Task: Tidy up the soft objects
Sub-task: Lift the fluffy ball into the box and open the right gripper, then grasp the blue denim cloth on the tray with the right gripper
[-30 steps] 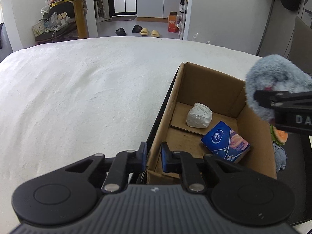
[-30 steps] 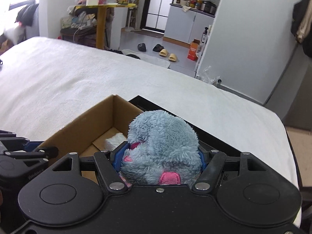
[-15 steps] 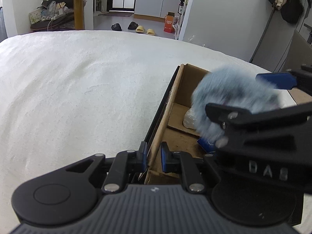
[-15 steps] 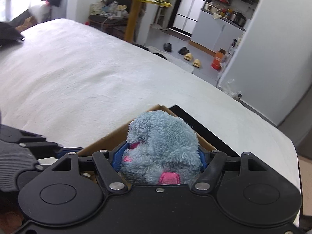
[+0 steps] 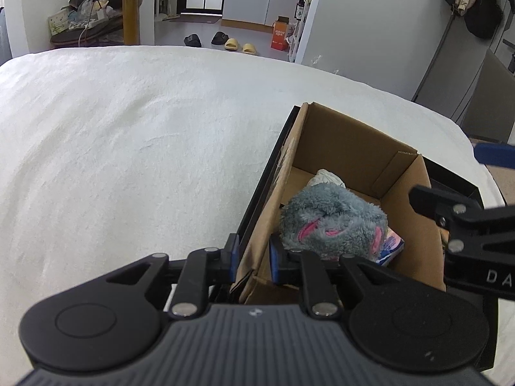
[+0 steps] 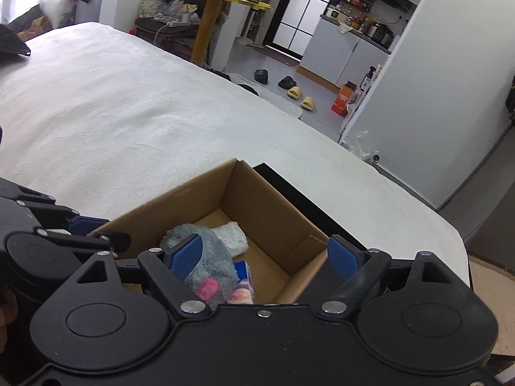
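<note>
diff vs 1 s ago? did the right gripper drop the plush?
Yes. The right gripper carried the grey plush toy over the cardboard box, opened and released it; it now lies inside, partly on the blue packet. Unchanged: left gripper clamps the box's near wall, and the white bundle sits where it was.

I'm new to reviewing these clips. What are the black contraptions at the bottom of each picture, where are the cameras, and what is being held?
No robot here: a person holds a two-finger gripper in each hand, each with a fisheye camera looking along its fingers. The left wrist view shows the left gripper pinching the near wall of a cardboard box, which sits on a white bed cover. The right wrist view shows the right gripper above the box, fingers wide apart, holding nothing. Inside lie a grey plush toy, a white wrapped bundle and a blue packet partly under the toy.
</note>
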`<state>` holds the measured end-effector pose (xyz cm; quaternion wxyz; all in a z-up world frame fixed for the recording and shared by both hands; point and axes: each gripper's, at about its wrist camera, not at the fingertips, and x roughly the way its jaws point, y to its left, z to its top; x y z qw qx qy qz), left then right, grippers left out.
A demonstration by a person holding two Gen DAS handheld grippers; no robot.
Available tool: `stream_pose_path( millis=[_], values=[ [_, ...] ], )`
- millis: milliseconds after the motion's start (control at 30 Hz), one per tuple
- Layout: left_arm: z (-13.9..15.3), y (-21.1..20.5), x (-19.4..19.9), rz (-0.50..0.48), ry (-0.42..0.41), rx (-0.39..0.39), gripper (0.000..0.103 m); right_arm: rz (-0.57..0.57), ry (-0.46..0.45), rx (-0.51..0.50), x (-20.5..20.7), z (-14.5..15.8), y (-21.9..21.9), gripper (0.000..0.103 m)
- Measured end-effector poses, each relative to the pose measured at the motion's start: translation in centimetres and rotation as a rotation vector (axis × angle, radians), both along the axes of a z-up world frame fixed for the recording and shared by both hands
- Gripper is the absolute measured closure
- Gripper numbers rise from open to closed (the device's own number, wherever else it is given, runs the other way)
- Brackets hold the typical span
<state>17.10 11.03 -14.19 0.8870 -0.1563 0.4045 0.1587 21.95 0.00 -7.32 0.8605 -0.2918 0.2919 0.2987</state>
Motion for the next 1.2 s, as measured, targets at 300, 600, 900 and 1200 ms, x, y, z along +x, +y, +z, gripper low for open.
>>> stream_pose_path(
  millis=[300,600,900,1200],
  values=[
    [0.9,-0.6,-0.4,0.001,-0.019,0.033,0.054,-0.032,0.029,0.023,-0.4,-0.5,-2.3,0.018],
    [1.3,-2.1,-0.3,-0.016,-0.013,0.115,0.031,-0.115,0.051,0.090,-0.1,-1.6,-5.8,0.016],
    [1.4,-3.9,0.7,-0.039,0.033,0.225,0.026,-0.196,0.070,0.137,0.7,-3.8,-9.2,0.014],
    [1.2,-4.7,1.0,-0.002,0.057,0.281,0.025,-0.328,0.154,0.258,2.5,-6.8,-12.5,0.011]
  ],
)
